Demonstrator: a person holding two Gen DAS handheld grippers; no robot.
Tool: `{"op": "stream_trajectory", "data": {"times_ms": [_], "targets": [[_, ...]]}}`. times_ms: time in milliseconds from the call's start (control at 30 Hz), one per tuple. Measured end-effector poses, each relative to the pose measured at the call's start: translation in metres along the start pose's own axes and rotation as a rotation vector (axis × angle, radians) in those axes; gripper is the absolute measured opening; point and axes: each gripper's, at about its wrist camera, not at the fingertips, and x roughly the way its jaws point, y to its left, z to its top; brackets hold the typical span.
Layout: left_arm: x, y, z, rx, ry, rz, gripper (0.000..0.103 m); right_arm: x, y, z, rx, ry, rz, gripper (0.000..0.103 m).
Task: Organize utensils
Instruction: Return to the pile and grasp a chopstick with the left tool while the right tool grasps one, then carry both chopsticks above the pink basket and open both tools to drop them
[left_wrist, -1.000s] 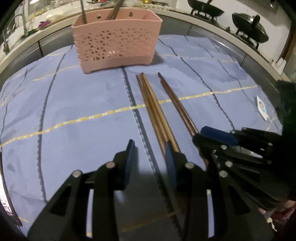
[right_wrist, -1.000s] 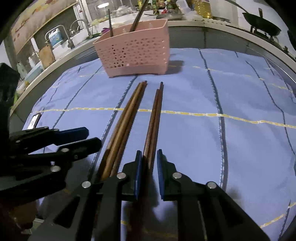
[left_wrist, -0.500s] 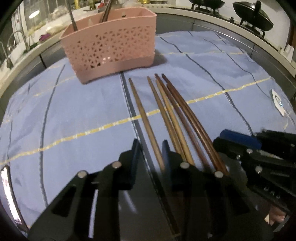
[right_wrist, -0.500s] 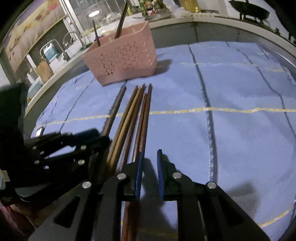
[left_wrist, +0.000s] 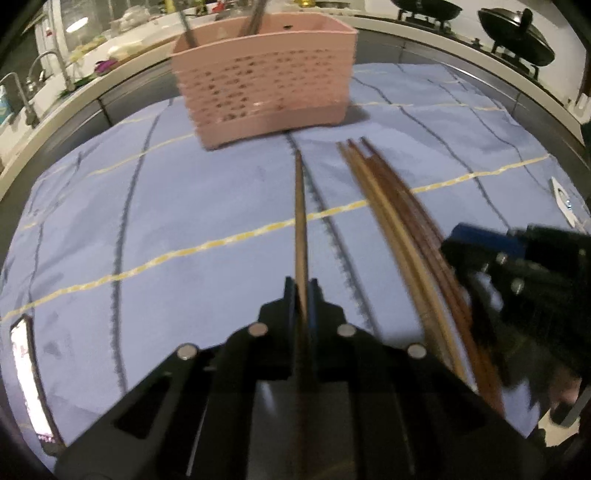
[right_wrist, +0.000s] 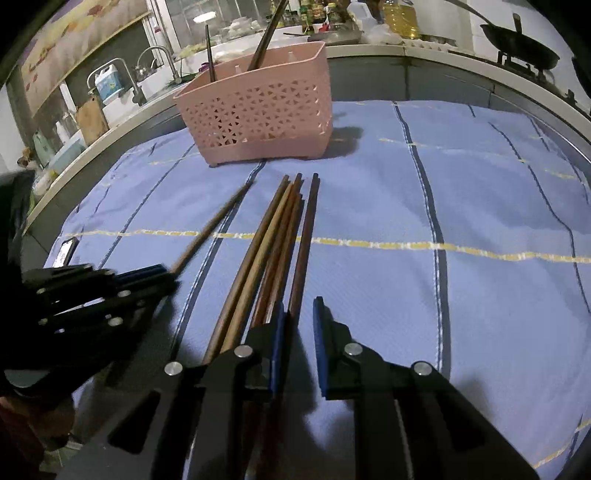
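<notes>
Blue striped cloth (right_wrist: 480, 206); wok (right_wrist: 521, 55) on stove; faucet (right_wrist: 159, 62); oil bottle (right_wrist: 399, 16).

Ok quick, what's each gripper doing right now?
Left gripper: shut on a single chopstick.
Right gripper: slightly open, holding nothing; chopstick bundle beside its left pad.

Beyond the blue-clothed counter (right_wrist: 498, 295): sink taps (right_wrist: 155, 70) far left, dark woks (right_wrist: 521, 48) far right, lit shelves between.
</notes>
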Motion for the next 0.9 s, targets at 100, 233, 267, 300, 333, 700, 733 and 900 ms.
{"op": "stream_trajectory", "data": {"times_ms": [100, 233, 267, 300, 333, 700, 733, 900], "targets": [[0.0, 0.005, 0.001, 0.003, 0.008, 0.009, 0.01, 0.005, -0.004, 0.01, -0.011, 0.012, -0.019, 0.017], [0.01, 0.0, 0.017, 0.063, 0.02, 0.037, 0.012, 0.021, -0.008, 0.036, -0.04, 0.048, -0.023, 0.017], [0.013, -0.002, 0.023, 0.079, 0.019, 0.043, 0.012, 0.027, -0.008, 0.045, -0.049, 0.059, -0.027, 0.017], [0.018, -0.004, 0.03, 0.094, 0.016, 0.051, 0.012, 0.03, -0.009, 0.05, -0.055, 0.066, -0.027, 0.017], [0.022, -0.005, 0.037, 0.103, 0.016, 0.053, 0.012, 0.036, -0.009, 0.059, -0.066, 0.078, -0.027, 0.017], [0.032, -0.002, 0.073, 0.078, -0.017, -0.05, 0.005, 0.053, -0.014, 0.09, -0.023, 0.081, 0.051, 0.005], [0.022, 0.0, 0.073, 0.068, -0.038, -0.067, 0.005, 0.04, -0.015, 0.088, -0.012, 0.047, 0.071, 0.005], [-0.05, 0.02, 0.076, 0.002, -0.185, -0.158, 0.005, -0.025, -0.009, 0.086, -0.009, -0.127, 0.14, 0.005]]}}
